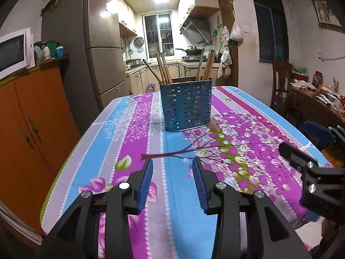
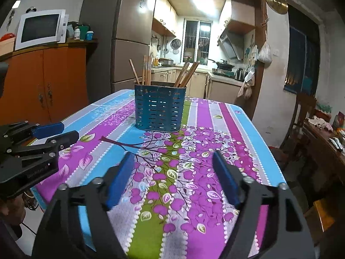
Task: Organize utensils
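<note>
A blue perforated utensil holder (image 1: 185,104) (image 2: 159,110) stands upright toward the far end of the flowered tablecloth (image 1: 133,129) (image 2: 215,129). Several wooden chopsticks (image 1: 162,69) (image 2: 185,73) stick up out of it in two bunches, left and right. My left gripper (image 1: 172,164) hovers over the near part of the table, open, with nothing between its blue pads. My right gripper (image 2: 172,157) is beside it, spread wide and empty. Each gripper also shows at the edge of the other's view: the right gripper (image 1: 308,142) and the left gripper (image 2: 62,131).
An orange cabinet (image 1: 32,118) with a white microwave (image 2: 41,29) stands left of the table, a tall fridge (image 1: 101,43) behind it. A wooden chair (image 1: 280,82) and a cluttered side table (image 2: 323,138) are on the right. The kitchen doorway lies beyond.
</note>
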The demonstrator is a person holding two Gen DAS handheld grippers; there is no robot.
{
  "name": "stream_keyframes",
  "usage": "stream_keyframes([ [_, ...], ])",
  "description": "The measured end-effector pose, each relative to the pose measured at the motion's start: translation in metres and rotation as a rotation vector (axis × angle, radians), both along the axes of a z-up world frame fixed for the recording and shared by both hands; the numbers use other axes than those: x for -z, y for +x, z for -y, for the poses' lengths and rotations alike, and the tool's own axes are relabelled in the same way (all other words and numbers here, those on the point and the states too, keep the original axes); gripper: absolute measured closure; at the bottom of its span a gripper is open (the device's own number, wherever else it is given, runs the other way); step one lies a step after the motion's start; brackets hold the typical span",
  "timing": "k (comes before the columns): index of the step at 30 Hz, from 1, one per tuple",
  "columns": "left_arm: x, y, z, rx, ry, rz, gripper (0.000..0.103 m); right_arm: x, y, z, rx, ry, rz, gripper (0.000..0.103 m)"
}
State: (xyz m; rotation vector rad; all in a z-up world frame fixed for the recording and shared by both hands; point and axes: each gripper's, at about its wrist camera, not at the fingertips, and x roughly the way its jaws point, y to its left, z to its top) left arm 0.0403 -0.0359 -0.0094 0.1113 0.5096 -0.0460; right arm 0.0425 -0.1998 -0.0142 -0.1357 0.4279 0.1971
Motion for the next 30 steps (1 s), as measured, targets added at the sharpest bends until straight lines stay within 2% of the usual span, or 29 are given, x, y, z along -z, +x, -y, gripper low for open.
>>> stream_keyframes([
  [5,-0.001,-0.019,0.002,-0.026,-0.024,0.044,0.039,0.001,-0.015,0.009,0.037,0.016,0.037,0.006],
  [7,-0.001,-0.024,0.002,-0.04,-0.038,0.058,0.032,0.0,-0.021,0.016,0.057,0.046,0.058,0.006],
  [9,-0.001,-0.029,0.0,-0.057,-0.063,0.07,0.029,-0.001,-0.024,0.022,0.082,0.064,0.064,0.006],
  [11,-0.001,-0.033,-0.004,-0.07,-0.09,0.075,0.024,-0.001,-0.024,0.026,0.089,0.08,0.04,0.006],
  [16,-0.002,-0.036,-0.012,-0.122,-0.112,0.093,0.007,0.002,-0.028,0.032,0.129,0.092,0.044,0.006],
  [20,-0.003,-0.033,-0.016,-0.126,-0.127,0.086,0.005,0.003,-0.03,0.034,0.139,0.097,0.047,0.006],
  [25,0.002,-0.028,-0.013,-0.119,-0.087,0.045,0.005,0.002,-0.031,0.039,0.165,0.116,0.046,0.006],
  [30,0.001,-0.032,-0.013,-0.127,-0.112,0.063,0.005,0.001,-0.032,0.043,0.197,0.121,0.057,0.006],
])
